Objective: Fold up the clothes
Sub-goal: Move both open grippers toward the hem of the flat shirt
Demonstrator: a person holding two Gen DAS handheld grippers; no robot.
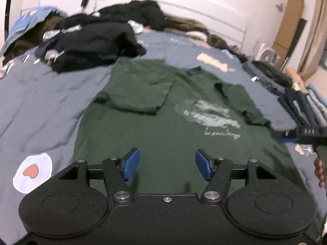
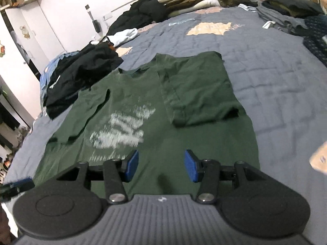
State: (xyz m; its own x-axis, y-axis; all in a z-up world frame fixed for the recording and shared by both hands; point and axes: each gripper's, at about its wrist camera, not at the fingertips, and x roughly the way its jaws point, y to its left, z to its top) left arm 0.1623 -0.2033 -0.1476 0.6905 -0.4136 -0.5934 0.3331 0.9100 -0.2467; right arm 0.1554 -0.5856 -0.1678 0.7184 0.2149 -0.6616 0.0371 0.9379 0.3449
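A dark green T-shirt (image 1: 163,126) with a white chest print (image 1: 208,116) lies flat on the bed, and one sleeve side is folded in over its body. In the right wrist view the same T-shirt (image 2: 155,126) shows its folded flap (image 2: 196,94) on the right. My left gripper (image 1: 167,165) hovers open over the shirt's lower hem area, nothing between its blue pads. My right gripper (image 2: 161,166) is open too, above the lower part of the shirt. The right gripper's black tip (image 1: 296,134) shows at the right edge of the left wrist view.
The bed's grey-blue quilt (image 2: 276,81) surrounds the shirt. A heap of dark clothes (image 1: 98,40) lies at the far left of the bed; in the right wrist view that dark heap (image 2: 81,75) sits left of the shirt. Folded clothes (image 2: 296,14) are stacked far right.
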